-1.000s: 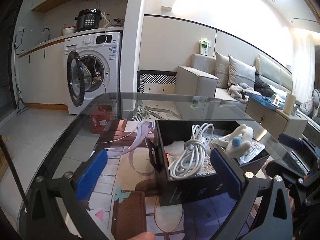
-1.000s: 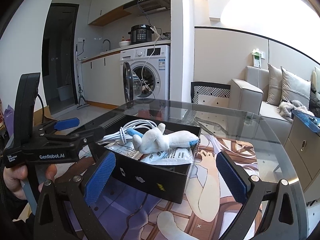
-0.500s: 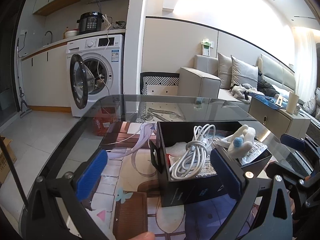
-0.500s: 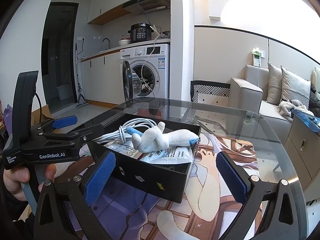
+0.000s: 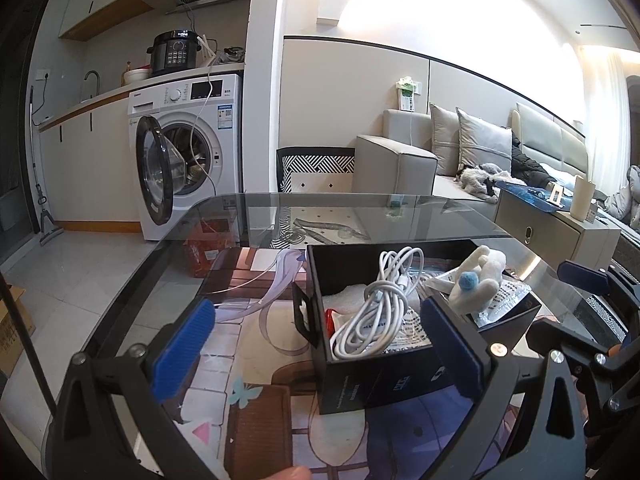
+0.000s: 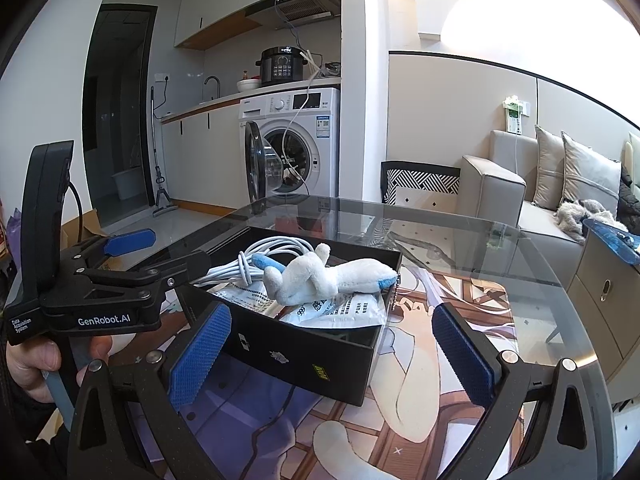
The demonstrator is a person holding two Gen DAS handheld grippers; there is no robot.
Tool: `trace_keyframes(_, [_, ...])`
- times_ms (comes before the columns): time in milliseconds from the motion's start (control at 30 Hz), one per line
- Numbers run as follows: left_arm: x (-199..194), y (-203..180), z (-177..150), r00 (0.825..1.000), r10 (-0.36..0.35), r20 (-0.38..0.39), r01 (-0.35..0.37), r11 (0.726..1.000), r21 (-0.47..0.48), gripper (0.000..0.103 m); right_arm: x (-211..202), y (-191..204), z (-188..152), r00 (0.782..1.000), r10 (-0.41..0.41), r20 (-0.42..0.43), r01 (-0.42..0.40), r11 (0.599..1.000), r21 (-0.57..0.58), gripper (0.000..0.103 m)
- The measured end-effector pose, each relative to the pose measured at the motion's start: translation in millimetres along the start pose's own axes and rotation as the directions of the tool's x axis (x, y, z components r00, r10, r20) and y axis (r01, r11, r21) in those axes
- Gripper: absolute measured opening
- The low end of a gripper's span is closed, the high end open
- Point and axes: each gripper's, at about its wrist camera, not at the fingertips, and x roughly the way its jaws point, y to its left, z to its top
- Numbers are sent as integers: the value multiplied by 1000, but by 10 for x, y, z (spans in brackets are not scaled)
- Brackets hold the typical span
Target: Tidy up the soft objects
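Looking along the left gripper (image 5: 316,348), its blue pads stand wide apart and empty; the black box (image 5: 384,376) sits at about 2 o'clock, holding a coiled white cable (image 5: 376,312) and a plush toy (image 5: 478,280). Loops rising above the rim could snag a finger — tipping the box.

From the right gripper (image 6: 332,352), likewise spread and holding nothing, the toy (image 6: 320,280) lies at 12 o'clock over packets (image 6: 340,314), overhanging slightly — a nudge might roll it out onto the glass table (image 6: 520,248).

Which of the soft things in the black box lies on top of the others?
The white plush toy; it rests on the packets, beside the coiled white cable.
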Motion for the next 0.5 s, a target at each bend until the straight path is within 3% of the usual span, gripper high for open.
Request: trace_keyframes(500, [-22,-39,27,1000,-1,5,1,1000,17,103,0,-1,-1,1000,-1,-1,1,1000,0,102])
